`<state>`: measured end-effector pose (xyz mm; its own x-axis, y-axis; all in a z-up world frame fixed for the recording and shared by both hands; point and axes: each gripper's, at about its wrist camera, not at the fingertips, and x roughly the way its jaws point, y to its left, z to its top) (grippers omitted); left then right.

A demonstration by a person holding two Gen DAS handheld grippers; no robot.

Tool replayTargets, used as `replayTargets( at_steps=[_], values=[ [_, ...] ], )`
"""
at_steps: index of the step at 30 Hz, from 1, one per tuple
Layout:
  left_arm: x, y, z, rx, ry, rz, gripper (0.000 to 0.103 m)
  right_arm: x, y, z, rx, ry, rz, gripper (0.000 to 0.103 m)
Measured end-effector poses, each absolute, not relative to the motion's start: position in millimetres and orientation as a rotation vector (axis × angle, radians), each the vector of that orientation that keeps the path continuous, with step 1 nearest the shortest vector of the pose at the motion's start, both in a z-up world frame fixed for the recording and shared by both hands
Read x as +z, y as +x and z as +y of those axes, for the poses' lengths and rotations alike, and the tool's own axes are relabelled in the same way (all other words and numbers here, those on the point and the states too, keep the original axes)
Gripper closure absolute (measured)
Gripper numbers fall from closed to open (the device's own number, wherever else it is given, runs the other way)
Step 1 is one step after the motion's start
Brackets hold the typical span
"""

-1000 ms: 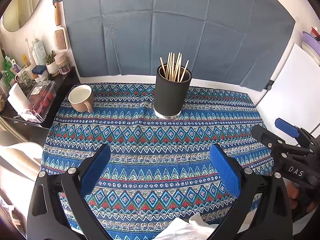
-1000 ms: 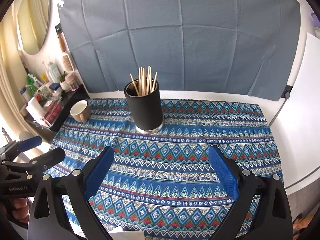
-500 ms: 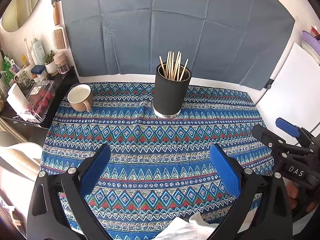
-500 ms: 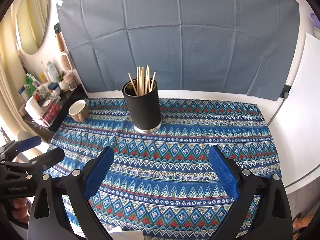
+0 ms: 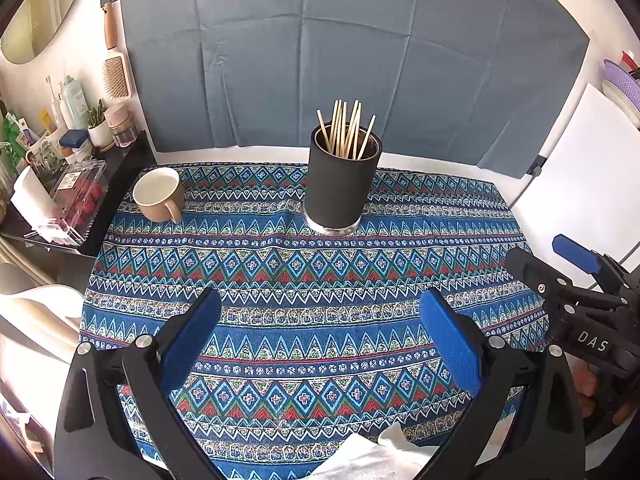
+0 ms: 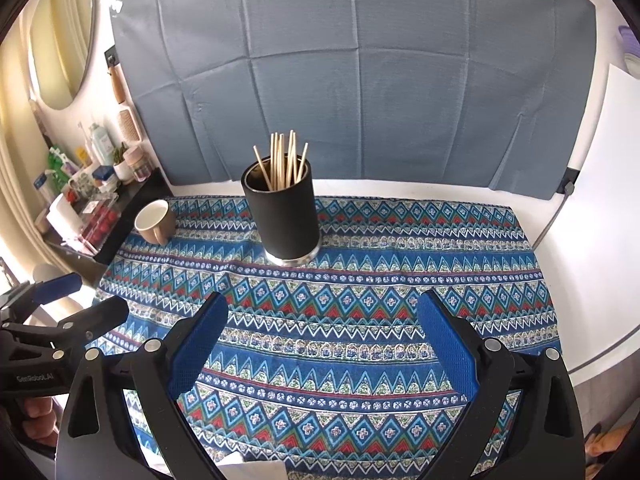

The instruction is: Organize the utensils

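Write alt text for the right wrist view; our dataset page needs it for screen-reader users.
A tall black cylindrical holder filled with thin wooden chopsticks stands upright on a blue patterned tablecloth, with a beige ceramic mug to its left. The right gripper, blue-padded, hangs open and empty above the cloth, and the left gripper shows at the left edge.

A patterned blue cloth covers the white counter. On it, near the far left corner, stands a tan mug — upright, handle toward the camera. A creased grey-blue sheet hangs behind. On the left, a dark shelf carries bottles, a small plant pot and a clear box of red fruit — with a hairbrush and an oval mirror on the wall above.
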<state>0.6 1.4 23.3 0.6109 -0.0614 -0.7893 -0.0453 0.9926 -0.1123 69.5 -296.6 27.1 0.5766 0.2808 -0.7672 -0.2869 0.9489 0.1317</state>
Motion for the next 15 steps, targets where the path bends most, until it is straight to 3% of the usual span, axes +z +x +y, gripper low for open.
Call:
replayTargets(
  at_steps=[15],
  values=[
    [21.3,0.3,3.2,-0.017,-0.121,0.923,0.006,26.2,68.8,-295.9,0.329,0.001,0.906,0.012]
  ],
)
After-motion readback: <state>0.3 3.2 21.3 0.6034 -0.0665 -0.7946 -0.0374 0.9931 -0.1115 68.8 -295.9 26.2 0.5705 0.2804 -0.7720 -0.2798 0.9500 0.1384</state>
